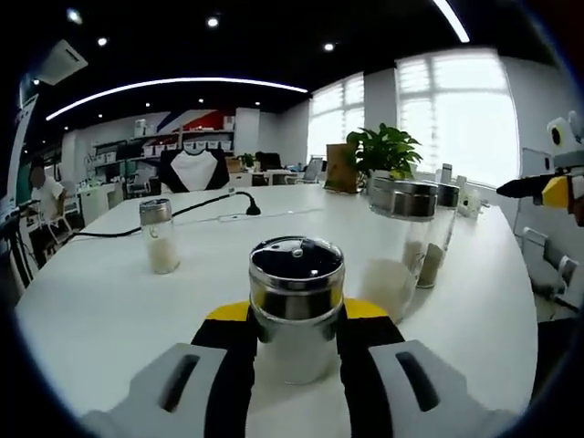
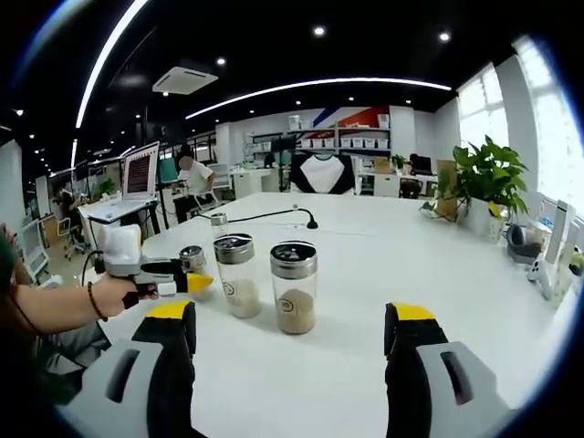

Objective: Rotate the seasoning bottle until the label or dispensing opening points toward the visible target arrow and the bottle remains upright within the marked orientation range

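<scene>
Left claw [image 1: 297, 342] sits closed around the seasoning bottle [image 1: 297, 306], jaws pressed on either side of its lower glass body, bottle upright on the white worktop [image 1: 100, 310] close in front of the camera. Right claw [image 2: 290, 342] is wide open, holding nothing, pointed at two taller shakers [image 2: 294, 285] standing well clear of its jaws; in that view the left claw [image 2: 187, 281] comes in from the left at a small bottle, held by a hand [image 2: 114, 294]. No target arrow or orientation marks visible on the worktop, and can't read a label from here, so alignment can't be judged. Risks: glass is smooth and round, so the jaws may slip and spin around it without turning it; the grip is low while the chrome cap is the heavy end, so a jerky twist could tip it; the worktop is glossy, so the bottle could slide instead of rotating in place. Bottle is a clear glass cylinder with pale granules inside, shiny metal collar, dark perforated top. Another small shaker [image 1: 159, 235] stands further left, near a black cable [image 1: 210, 208].
</scene>
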Motion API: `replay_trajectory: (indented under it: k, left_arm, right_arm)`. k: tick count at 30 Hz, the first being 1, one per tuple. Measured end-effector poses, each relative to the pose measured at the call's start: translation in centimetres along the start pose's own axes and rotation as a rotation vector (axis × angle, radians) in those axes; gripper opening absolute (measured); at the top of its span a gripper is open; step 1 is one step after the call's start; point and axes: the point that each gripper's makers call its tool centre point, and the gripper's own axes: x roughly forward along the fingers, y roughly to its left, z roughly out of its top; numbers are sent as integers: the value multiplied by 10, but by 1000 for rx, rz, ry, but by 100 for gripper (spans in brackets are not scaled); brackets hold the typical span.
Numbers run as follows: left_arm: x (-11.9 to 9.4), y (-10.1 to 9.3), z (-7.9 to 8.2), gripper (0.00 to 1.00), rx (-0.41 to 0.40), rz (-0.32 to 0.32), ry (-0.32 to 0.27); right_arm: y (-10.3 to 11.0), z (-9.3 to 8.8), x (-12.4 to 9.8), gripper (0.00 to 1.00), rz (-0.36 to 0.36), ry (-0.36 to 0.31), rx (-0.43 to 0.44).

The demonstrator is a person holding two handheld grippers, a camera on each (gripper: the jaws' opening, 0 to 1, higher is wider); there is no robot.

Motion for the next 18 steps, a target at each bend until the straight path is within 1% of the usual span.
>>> replay_trajectory:
  k: [1,13,18]
  left_arm:
    - [-1,-1,1,36,13,-5,-9]
    - [1,0,2,36,15,8,-40]
    - [0,0,2,36,14,1,-39]
  right_arm:
    - [0,0,1,87,1,1,3]
    - [1,-1,3,87,7,11,8]
    - [1,-3,5,86,3,18,-3]
